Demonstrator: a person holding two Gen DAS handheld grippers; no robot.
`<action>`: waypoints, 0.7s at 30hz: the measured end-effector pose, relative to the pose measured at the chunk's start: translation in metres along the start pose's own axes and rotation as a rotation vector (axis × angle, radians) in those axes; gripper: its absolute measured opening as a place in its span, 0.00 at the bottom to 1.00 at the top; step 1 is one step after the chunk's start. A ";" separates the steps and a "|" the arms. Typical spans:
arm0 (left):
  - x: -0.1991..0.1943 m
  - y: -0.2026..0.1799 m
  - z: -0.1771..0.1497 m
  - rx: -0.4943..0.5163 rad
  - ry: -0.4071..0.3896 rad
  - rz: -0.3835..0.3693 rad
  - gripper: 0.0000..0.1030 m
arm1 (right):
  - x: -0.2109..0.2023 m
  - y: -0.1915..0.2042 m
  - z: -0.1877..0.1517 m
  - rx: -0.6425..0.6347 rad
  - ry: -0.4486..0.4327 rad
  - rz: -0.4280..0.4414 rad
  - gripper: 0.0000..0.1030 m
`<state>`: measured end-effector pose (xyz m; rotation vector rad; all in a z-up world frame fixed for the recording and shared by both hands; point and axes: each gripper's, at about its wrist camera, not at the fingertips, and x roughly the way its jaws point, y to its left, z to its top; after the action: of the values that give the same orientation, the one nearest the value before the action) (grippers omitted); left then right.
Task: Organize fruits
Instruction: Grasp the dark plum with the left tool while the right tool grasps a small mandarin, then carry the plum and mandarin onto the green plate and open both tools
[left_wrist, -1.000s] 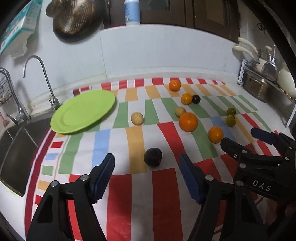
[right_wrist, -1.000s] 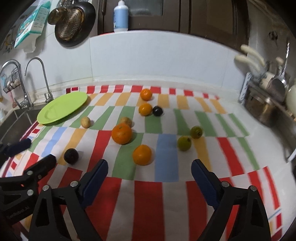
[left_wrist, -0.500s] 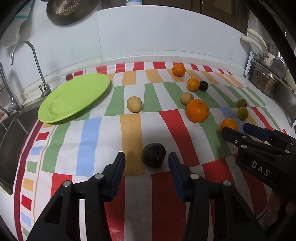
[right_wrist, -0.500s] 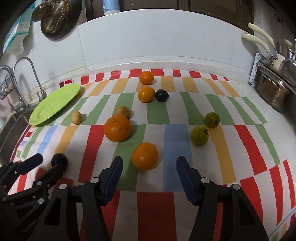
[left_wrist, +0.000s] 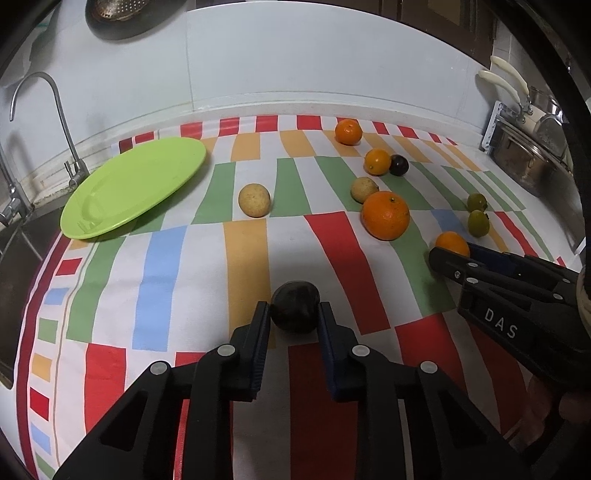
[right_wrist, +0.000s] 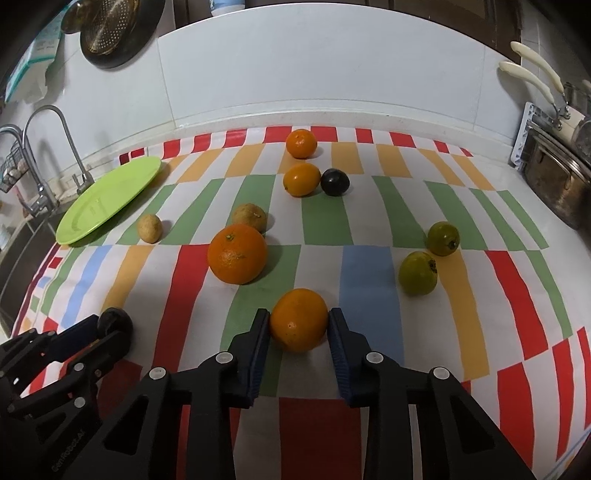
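Nearest on the left, the left gripper has its jaws clamped on a dark fruit, a dull, slightly wrinkled ball that sits on the striped cloth covering the worktop. Nearest on the right, the right gripper has its jaws pressed against both sides of a small orange, glossy and finely pitted, also resting on the cloth.

Both grips sit close to the jaw tips, so a round, smooth-skinned fruit could squirt forward out of the pads on lifting. The cloth is loose fabric; a dragged jaw could bunch it and set the neighbouring fruits rolling. The two grippers work near each other, so a crossing path to the plate risks a knock.

Further off lie a large orange with dimpled peel, two green fruits at right with dry stem ends, and two matt, tan, roughish fruits. Beyond those, an orange oval fruit touches a glossy dark plum, with another orange at the far edge. The smooth, shallow green plate waits far left beside the sink, bare, probably the destination.
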<state>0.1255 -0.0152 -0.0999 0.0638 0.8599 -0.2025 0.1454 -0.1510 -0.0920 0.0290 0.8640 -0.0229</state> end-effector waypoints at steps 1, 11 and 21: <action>0.000 0.000 0.000 -0.001 0.000 0.000 0.25 | -0.001 0.000 0.000 -0.001 -0.002 0.000 0.32; -0.015 0.005 0.001 -0.012 -0.033 0.005 0.25 | -0.020 0.014 -0.001 -0.053 -0.041 0.042 0.32; -0.045 0.012 0.005 -0.017 -0.096 0.025 0.25 | -0.046 0.033 0.004 -0.098 -0.090 0.094 0.32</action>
<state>0.1033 0.0025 -0.0629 0.0485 0.7649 -0.1734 0.1196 -0.1176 -0.0542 -0.0230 0.7717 0.1057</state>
